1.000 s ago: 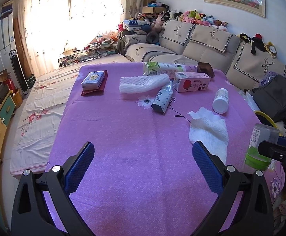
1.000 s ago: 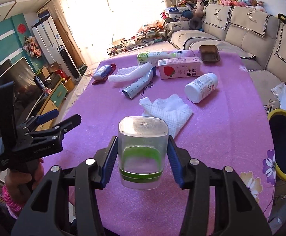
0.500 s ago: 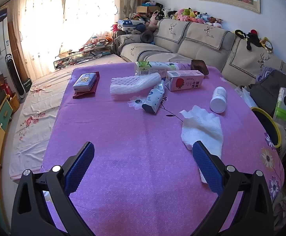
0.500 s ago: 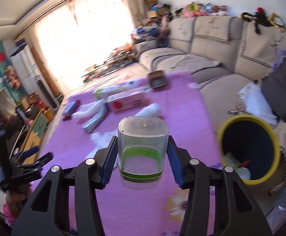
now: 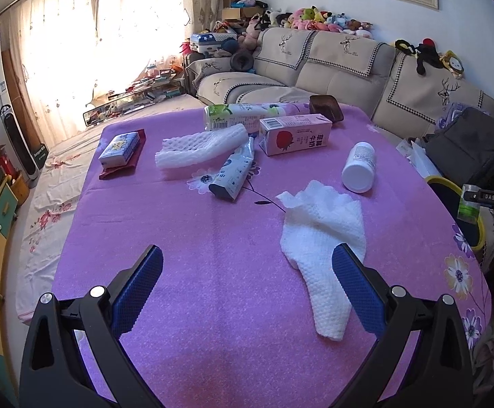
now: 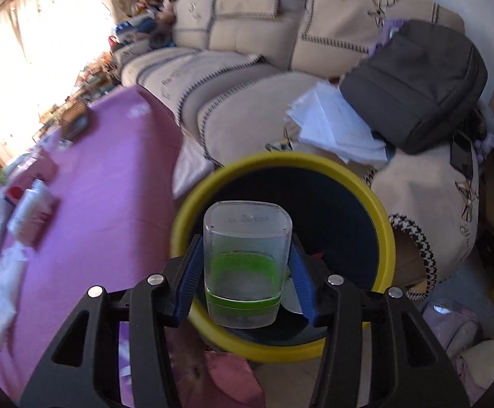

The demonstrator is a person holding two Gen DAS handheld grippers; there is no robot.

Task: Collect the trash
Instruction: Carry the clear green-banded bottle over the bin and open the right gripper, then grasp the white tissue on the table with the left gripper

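My right gripper (image 6: 245,272) is shut on a clear plastic container with a green band (image 6: 245,265), held right over the mouth of a yellow-rimmed bin (image 6: 381,217) beside the table. In the left wrist view that container (image 5: 469,202) and the bin (image 5: 445,182) show at the far right edge. My left gripper (image 5: 247,292) stands open above the purple tablecloth (image 5: 213,231), with a crumpled white paper towel (image 5: 321,241) by its right finger. Farther back lie a white bottle (image 5: 359,166), a strawberry milk carton (image 5: 294,134), a flattened tube (image 5: 235,171), a white foam net (image 5: 201,144) and a long green-and-white pack (image 5: 243,115).
A small blue box on a red packet (image 5: 121,149) lies at the table's back left and a brown dish (image 5: 326,107) at its far edge. A beige sofa (image 6: 247,68) with a dark backpack (image 6: 416,78) and papers (image 6: 338,122) stands behind the bin.
My right gripper has swung right and down from over the table to above the bin, container still in it. The left gripper has drifted a little; the paper towel now lies nearer its right finger.
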